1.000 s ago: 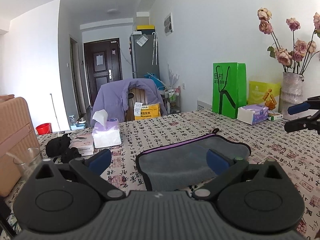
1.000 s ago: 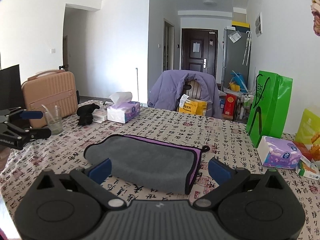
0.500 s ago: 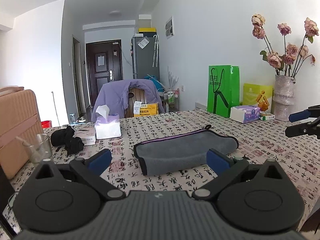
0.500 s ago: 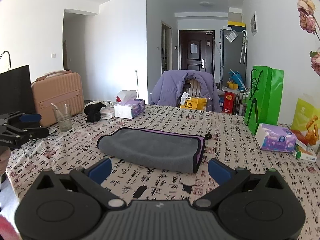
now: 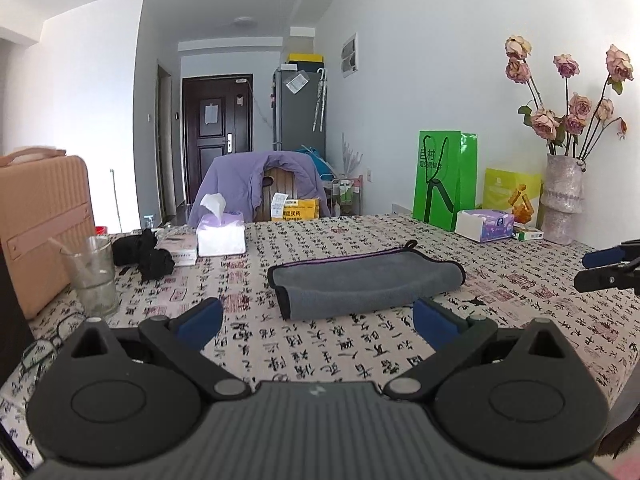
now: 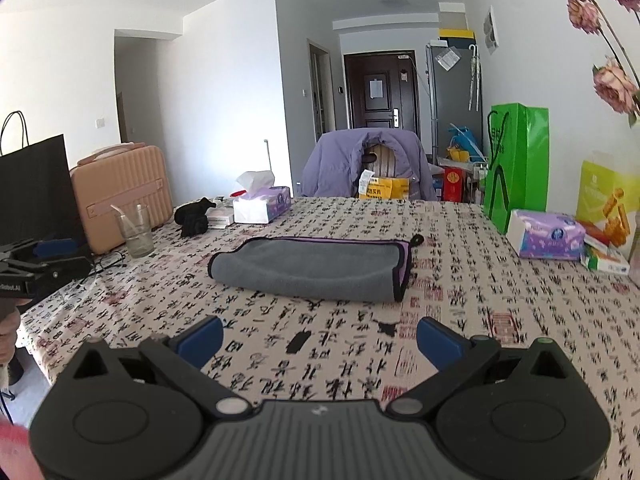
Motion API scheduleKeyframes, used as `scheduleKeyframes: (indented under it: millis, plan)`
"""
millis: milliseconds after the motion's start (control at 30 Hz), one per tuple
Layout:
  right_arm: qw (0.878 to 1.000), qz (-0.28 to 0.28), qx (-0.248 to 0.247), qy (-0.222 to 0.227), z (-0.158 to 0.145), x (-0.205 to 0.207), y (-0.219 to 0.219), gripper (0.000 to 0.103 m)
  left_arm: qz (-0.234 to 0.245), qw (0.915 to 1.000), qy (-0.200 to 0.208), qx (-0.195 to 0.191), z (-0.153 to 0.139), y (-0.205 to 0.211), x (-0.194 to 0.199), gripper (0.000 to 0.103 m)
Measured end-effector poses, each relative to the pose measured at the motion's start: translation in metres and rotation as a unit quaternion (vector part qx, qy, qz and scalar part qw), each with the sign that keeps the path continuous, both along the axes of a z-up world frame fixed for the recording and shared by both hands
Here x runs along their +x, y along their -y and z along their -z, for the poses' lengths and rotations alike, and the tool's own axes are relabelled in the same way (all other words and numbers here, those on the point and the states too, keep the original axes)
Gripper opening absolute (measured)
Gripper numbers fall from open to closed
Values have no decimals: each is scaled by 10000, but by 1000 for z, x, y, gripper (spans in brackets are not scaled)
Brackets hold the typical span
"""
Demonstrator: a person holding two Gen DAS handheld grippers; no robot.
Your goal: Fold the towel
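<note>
A grey towel with purple and black edging lies folded on the patterned tablecloth; it also shows in the right wrist view. My left gripper is open and empty, well short of the towel. My right gripper is open and empty, also back from the towel. Each gripper shows in the other's view, the right gripper at the right edge and the left gripper at the left edge.
A glass, black cloth, tissue box and pink suitcase stand left. A green bag, tissue pack, yellow bag and flower vase stand right. A chair with a purple jacket is behind the table.
Both grippers have pulled back from the folded towel and risen, so it looks smaller and farther. Both stayed open and empty. The towel has not moved.
</note>
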State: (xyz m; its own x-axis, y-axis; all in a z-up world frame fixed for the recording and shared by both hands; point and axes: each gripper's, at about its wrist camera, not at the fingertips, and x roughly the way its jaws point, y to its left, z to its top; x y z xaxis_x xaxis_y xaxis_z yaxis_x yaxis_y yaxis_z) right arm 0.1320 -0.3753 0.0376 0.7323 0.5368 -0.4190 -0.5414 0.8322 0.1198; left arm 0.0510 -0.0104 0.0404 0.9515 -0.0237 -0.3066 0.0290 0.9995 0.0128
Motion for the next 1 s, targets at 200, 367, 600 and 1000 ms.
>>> scheduleKeyframes:
  millis: [200,367,600,1000]
  plan:
    - [9999,34,102,-97,10,-12,6,103,-55,10000,-71,-31,9,0,-11,103]
    - [9998,44,92,-161,16,-19,9,103,-142,9997,-143,-105,17,-1,-18,103]
    - [9998,70,95,-144,18,-26,12,103,-170,9996,-159,-170,21,-1,-25,103]
    - [9998,105,51,-155,19,-32,11,103,-174,9994,-180,-238,25,-1,-28,103]
